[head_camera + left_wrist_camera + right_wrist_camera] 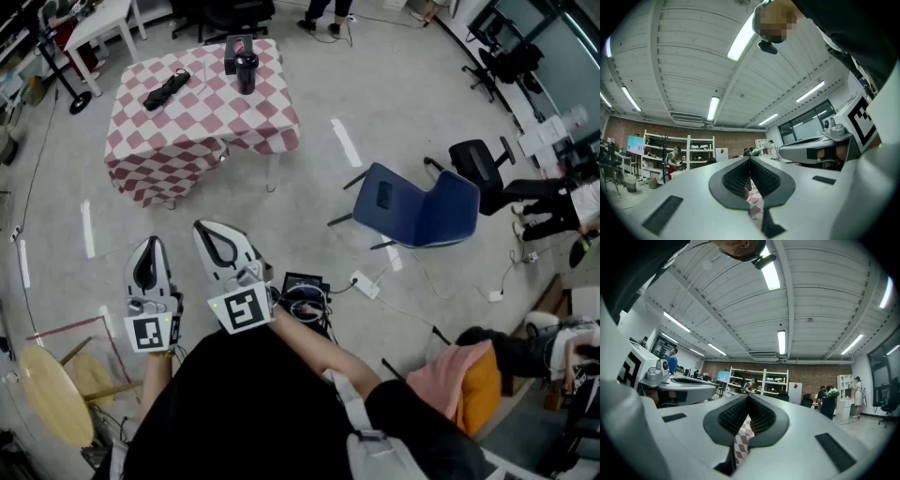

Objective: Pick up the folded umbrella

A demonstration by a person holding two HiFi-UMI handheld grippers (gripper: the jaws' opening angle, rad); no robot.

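With my left gripper (148, 251) and right gripper (208, 234) both pinched shut and empty, well short of the checkered table (267, 127), I should close in, open one wide and straddle the middle of the folded umbrella (167, 90), which lies flat on the table's left part, its long axis slanting near-left to far-right.

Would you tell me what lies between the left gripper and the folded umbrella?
Head view: only bare floor and checked tablecloth before the umbrella.
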